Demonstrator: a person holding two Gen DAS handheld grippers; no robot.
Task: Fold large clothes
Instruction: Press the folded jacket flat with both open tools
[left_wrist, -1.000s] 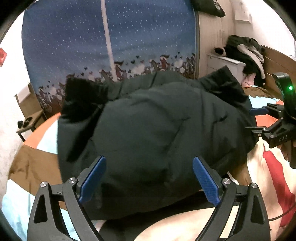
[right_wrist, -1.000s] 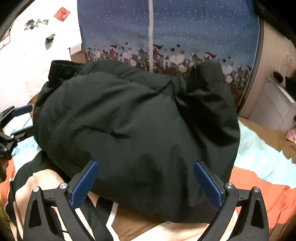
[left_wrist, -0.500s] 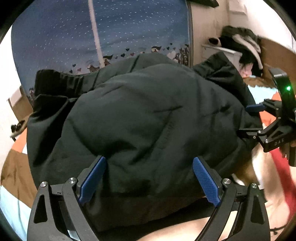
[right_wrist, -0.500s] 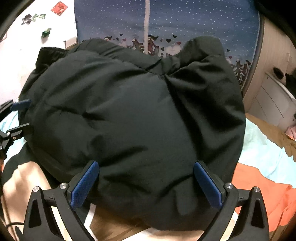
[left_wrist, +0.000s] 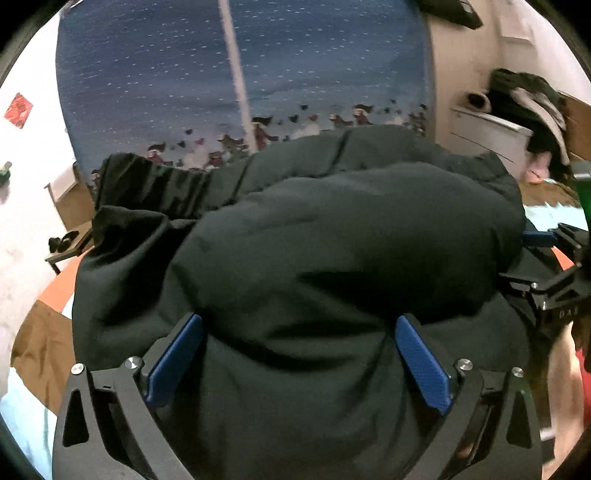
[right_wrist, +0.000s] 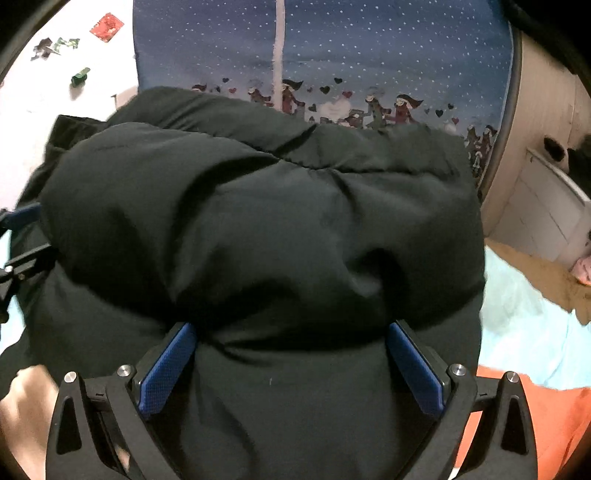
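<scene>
Fingers (left_wrist: 421, 363) of both grippers spread wide astride the puffy black coat (left_wrist: 314, 266), its length crosswise, cuffed end leftward.

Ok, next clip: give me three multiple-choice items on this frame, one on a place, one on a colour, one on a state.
1. Where does the puffy jacket lie?
A. on the patterned bedding
B. on a hanger
C. inside a drawer

2. What colour are the pads on the left gripper fingers?
A. red
B. blue
C. white

3. How do the right gripper fingers stand?
A. shut with nothing between them
B. clamped on a thin sleeve edge
C. spread wide, with jacket bulk between them

Answers: 1 A, orange and pale blue bedding shows around the jacket. 2 B, both pads are blue. 3 C, the pads stand far apart and dark fabric fills the gap.
</scene>
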